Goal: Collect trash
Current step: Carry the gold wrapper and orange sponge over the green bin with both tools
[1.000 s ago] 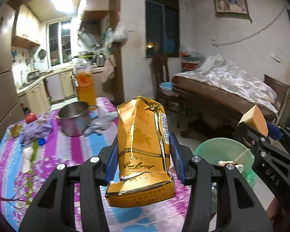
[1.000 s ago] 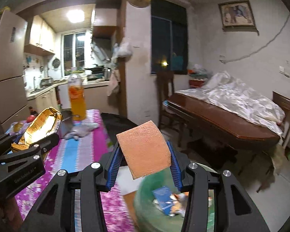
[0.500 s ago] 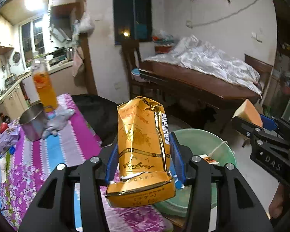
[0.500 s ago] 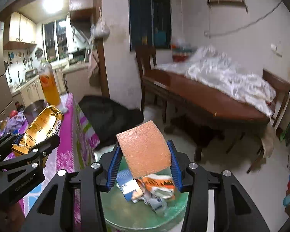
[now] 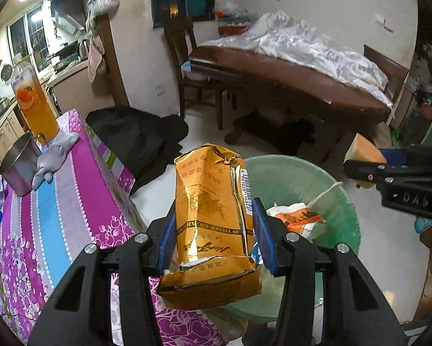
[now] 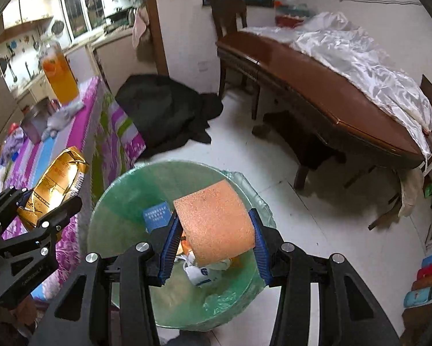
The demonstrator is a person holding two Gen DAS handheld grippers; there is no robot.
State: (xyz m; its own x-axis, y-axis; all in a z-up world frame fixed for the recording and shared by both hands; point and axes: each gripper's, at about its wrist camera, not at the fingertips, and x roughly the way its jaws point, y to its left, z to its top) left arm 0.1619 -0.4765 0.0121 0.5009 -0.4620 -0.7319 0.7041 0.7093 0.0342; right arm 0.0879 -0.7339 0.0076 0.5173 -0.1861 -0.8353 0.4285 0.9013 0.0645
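Left tongs (image 5: 216, 239) clamped on crumpled gold foil pack (image 5: 213, 219), right tongs (image 6: 214, 242) on porous orange sponge (image 6: 216, 222).

A crumpled gold packet (image 5: 210, 219) blocks the near rim of the green trash bin (image 5: 316, 178) and part of the litter inside. In the right wrist view, an orange sponge (image 6: 216, 222) covers the wrappers beneath it. The floral tabletop (image 5: 57, 216) runs off the left edge. Printing on the blue leaflet (image 6: 156, 216) is too small to read, and the kitchen shelves (image 6: 22, 26) are blurred.
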